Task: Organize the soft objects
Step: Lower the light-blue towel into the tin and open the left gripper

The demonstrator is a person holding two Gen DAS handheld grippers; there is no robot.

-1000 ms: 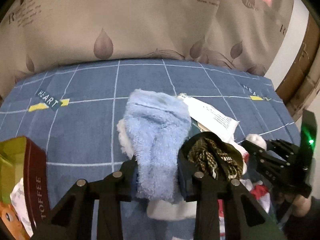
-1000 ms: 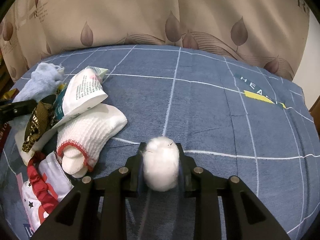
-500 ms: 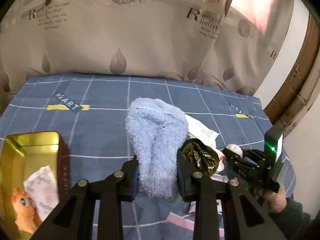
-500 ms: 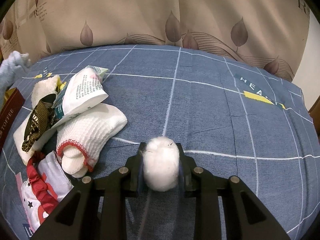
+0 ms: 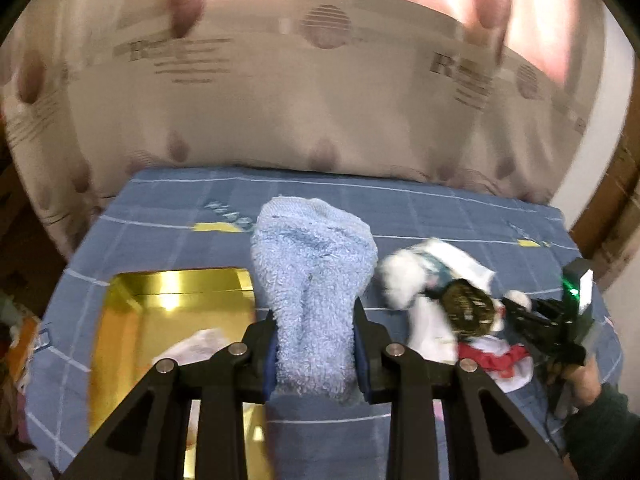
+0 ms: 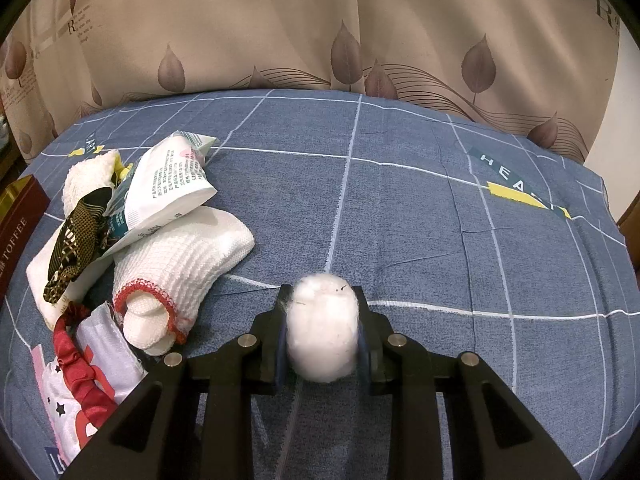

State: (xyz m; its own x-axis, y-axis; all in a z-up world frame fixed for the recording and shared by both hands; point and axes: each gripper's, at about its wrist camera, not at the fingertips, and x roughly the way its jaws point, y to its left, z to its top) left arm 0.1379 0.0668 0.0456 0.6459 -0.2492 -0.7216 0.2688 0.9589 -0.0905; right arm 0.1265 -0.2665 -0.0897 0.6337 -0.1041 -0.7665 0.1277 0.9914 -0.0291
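Left gripper (image 5: 316, 354) clamped on blue sock (image 5: 314, 280), lifted clear of the cloth (image 5: 440, 216), just right of the open tin (image 5: 168, 284). Sock's long axis runs along the fingers, near to far; rounded end points far, toward the curtain (image 5: 320, 120); near end hangs below the pads. Picture blurred.

Right gripper (image 6: 322, 330) clamped on white puff (image 6: 322, 332), low over the cloth, near centre. Puff too rounded for a clear axis.

Progress: early, by my reading. Tin already holds something pale; contents not clear. Sock not yet in.

Left to sort, heap at left of right view: white knit sock (image 6: 188, 256) with red cuff, long axis near-left to far-right, cuff near; packet (image 6: 168, 188) lying across it; dark mesh piece (image 6: 76, 240); red scrunchie (image 6: 80, 368) on printed cloth bag (image 6: 100, 364).
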